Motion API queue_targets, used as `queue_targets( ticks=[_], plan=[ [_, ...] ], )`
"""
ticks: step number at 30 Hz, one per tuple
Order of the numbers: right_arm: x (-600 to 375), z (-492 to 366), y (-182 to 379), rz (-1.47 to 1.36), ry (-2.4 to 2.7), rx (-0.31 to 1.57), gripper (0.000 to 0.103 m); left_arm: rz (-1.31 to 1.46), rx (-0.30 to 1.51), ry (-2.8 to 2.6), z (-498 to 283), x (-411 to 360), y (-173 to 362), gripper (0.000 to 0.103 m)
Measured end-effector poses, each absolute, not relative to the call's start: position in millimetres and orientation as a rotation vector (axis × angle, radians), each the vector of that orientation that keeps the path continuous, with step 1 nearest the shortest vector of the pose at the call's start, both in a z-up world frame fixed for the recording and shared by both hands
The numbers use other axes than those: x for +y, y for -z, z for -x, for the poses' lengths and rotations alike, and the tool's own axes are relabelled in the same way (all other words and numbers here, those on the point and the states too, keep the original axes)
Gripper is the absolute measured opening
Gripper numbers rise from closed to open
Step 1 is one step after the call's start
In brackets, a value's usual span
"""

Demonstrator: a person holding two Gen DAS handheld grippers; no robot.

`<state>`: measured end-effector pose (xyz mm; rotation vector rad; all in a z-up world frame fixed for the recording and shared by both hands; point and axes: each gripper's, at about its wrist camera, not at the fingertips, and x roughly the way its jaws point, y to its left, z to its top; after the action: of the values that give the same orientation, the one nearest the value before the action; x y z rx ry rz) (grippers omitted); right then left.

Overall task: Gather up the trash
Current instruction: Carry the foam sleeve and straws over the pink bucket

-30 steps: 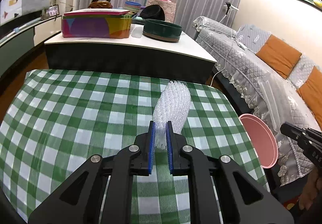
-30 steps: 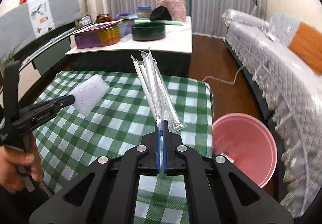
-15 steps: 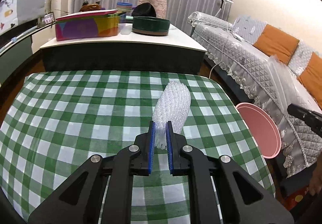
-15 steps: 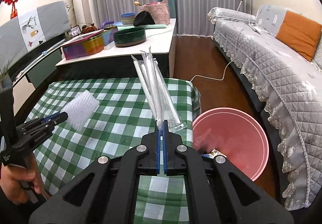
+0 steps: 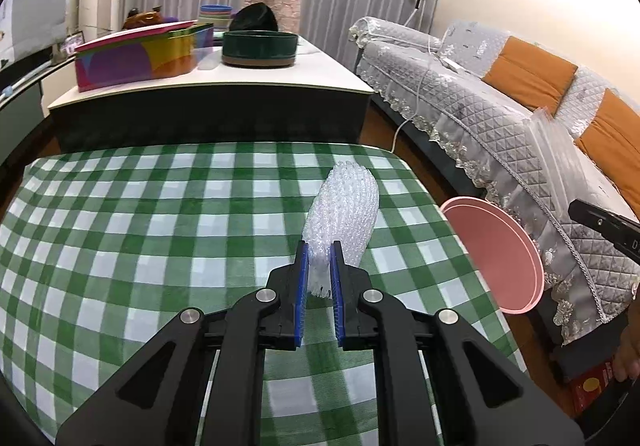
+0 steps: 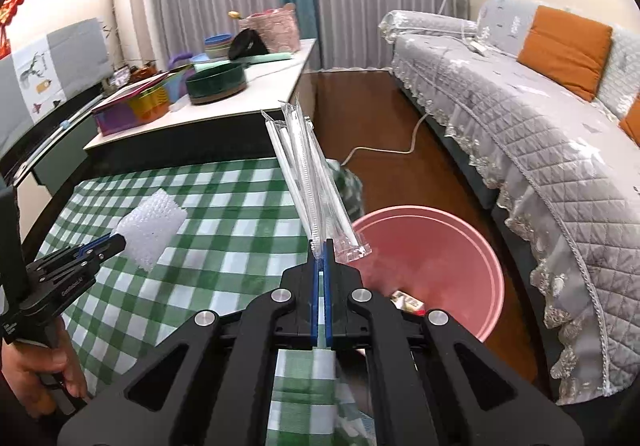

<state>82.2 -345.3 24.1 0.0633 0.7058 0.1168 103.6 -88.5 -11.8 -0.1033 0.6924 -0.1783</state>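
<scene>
Trash in both hands: the left gripper (image 5: 319,266) is clamped on a strip of white bubble wrap (image 5: 344,205), its blue pads (image 5: 301,286) pinching the lower end while the rest juts out toward 12 o'clock above the green-checked tablecloth (image 5: 160,238). The right gripper (image 6: 320,258), jaws closed almost flat together, grips a bundle of clear plastic straw wrappers (image 6: 304,165) that fans up toward 11 o'clock. A pink bin (image 6: 440,258) stands on the floor just off the table's edge, at about 3 o'clock from the right gripper, with some packaging (image 6: 406,300) lying inside. Beyond the table a white-topped counter (image 5: 280,77) carries a multicoloured box (image 5: 140,57) and a dark green bowl (image 5: 260,45); a grey quilted sofa (image 6: 520,125) runs along the wall
</scene>
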Motion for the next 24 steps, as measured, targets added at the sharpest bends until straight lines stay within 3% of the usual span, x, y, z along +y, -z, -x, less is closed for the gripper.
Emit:
queue_targets(
  ticks=[24],
  plan=[
    [-441, -80, -17, -0.150, 0.083, 0.704, 0.002, 0.043, 0.696, 0.372, -118, -186, 19, 0.011]
  ],
)
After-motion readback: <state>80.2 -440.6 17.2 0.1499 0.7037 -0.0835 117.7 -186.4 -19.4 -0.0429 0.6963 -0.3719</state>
